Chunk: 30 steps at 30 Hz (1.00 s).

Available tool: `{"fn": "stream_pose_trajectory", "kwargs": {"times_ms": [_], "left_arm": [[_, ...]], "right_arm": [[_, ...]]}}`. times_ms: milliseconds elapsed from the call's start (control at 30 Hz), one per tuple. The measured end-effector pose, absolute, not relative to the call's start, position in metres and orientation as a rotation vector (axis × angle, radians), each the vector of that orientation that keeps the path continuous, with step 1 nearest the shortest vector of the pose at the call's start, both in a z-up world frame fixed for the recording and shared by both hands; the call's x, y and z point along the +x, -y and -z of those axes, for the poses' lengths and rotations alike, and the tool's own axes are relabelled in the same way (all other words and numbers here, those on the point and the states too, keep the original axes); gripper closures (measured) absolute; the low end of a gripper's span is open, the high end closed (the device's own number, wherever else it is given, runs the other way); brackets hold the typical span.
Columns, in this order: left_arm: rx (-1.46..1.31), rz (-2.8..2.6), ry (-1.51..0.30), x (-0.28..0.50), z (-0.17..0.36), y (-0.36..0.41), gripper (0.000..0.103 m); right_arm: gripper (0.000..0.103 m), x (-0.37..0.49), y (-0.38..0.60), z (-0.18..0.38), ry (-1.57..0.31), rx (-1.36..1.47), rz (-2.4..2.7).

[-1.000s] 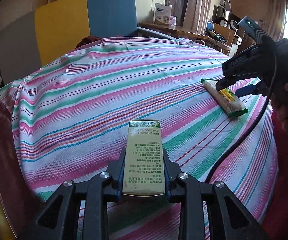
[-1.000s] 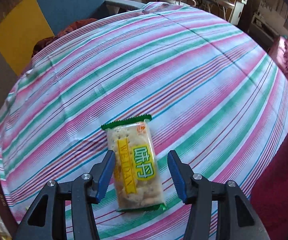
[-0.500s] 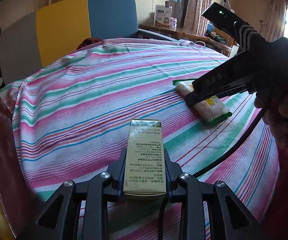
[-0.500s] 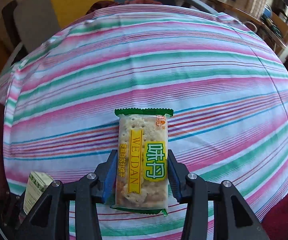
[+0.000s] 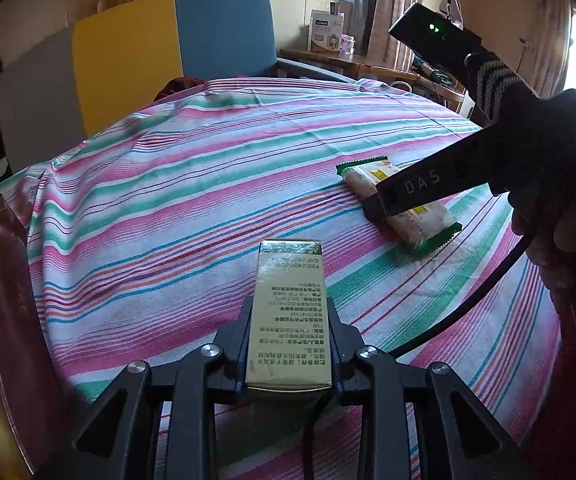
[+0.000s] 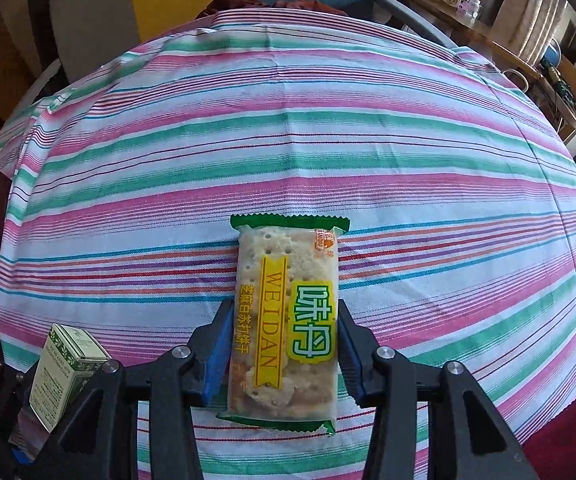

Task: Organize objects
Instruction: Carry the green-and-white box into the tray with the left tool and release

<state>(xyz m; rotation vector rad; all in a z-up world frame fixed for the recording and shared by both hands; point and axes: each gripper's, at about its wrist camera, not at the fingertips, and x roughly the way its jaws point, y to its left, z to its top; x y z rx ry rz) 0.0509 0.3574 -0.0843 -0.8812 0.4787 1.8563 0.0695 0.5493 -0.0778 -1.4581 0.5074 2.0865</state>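
Observation:
My left gripper (image 5: pixel 289 316) is shut on a green-and-cream carton (image 5: pixel 290 312), held over the near edge of the striped tablecloth (image 5: pixel 191 184). The carton also shows at the lower left of the right wrist view (image 6: pixel 65 372). My right gripper (image 6: pixel 285 322) is shut on a clear cracker packet with green ends and yellow label (image 6: pixel 288 320). In the left wrist view the packet (image 5: pixel 412 216) lies at the right, partly hidden behind the right gripper's black finger (image 5: pixel 428 188).
A chair with grey, yellow and blue back panels (image 5: pixel 135 72) stands behind the table. A wooden side table with a white box (image 5: pixel 324 32) is at the back right. A dark red box edge (image 5: pixel 11 304) is at the left.
My right gripper has closed on the cracker packet and carried it leftward, nearer the carton. My left gripper has stayed in place, still holding the carton.

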Motion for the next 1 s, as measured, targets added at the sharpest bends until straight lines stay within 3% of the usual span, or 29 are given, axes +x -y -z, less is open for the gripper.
{"fn": "stream_pose_trajectory", "kwargs": {"times_ms": [200, 600, 867, 1000], "left_arm": [[-0.927, -1.882, -0.475, 0.051, 0.073, -0.354, 0.073], [-0.779, -2.077, -0.322, 0.041, -0.023, -0.294, 0.073], [-0.846, -2.167, -0.266, 0.017, -0.022, -0.247, 0.073], [-0.935, -2.183, -0.152, -0.004, -0.015, -0.207, 0.073]], "right_arm": [[0.056, 0.064, -0.547, 0.080, -0.457, -1.457, -2.107], [0.056, 0.056, -0.528, 0.076, -0.412, -1.446, -2.115], [0.056, 0.055, -0.521, 0.076, -0.369, -1.439, -2.118], [0.056, 0.056, -0.517, 0.075, -0.352, -1.439, -2.117]]}}
